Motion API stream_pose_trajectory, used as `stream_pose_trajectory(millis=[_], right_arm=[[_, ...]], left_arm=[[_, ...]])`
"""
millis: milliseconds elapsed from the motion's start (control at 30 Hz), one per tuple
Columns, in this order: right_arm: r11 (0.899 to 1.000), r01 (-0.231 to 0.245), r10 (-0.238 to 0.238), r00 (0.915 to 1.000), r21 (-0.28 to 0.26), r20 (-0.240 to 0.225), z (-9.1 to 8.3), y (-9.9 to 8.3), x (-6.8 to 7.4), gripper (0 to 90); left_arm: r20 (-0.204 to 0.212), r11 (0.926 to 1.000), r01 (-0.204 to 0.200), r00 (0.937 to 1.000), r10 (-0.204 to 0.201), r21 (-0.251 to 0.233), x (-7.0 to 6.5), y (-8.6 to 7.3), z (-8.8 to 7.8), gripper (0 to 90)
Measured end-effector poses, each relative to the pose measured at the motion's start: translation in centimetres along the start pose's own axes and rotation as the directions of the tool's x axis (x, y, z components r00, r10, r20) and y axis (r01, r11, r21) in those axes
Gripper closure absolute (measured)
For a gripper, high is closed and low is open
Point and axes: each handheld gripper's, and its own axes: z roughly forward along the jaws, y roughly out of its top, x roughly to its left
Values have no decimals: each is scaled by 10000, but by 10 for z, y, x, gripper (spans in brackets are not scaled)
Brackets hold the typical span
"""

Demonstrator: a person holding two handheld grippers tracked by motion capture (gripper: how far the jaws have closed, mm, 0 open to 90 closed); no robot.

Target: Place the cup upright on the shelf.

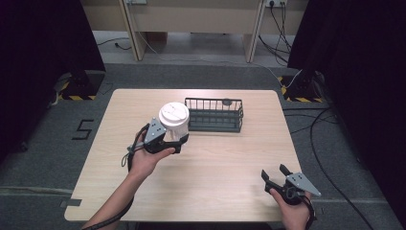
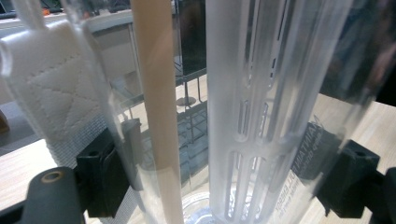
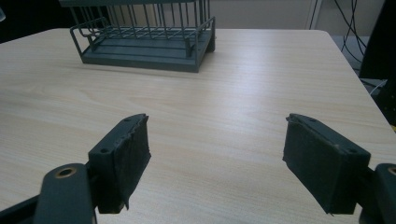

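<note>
A clear plastic bottle with a white lid hangs above the table's left-centre, and my left gripper is shut on its body. In the left gripper view the clear bottle stands between the two black jaws, with a white slotted insert and a white strap visible through and beside its wall. A dark wire basket sits on the table just right of the bottle; the same wire basket lies far ahead in the right gripper view. My right gripper rests open near the front right edge, and the right gripper holds nothing.
The light wooden table has free room across its middle and front. Dark curtains flank both sides, and cables run over the grey floor at the right. A wooden bench stands beyond the table's far edge.
</note>
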Motion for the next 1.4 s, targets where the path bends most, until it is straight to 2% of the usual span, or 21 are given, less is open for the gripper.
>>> stream_pose_trajectory(millis=[667, 1400], right_arm=[[10000, -2, 2, 10000, -15, 15, 0, 0, -1, 232], [9999, 66, -66, 10000, -87, 56, 0, 0, -1, 234]], left_arm=[[220, 9997, -216, 9995, 214, 85, -1, 16, 24, 175], [279, 9993, -382, 9989, 382, 0, -1, 33, 49, 176]])
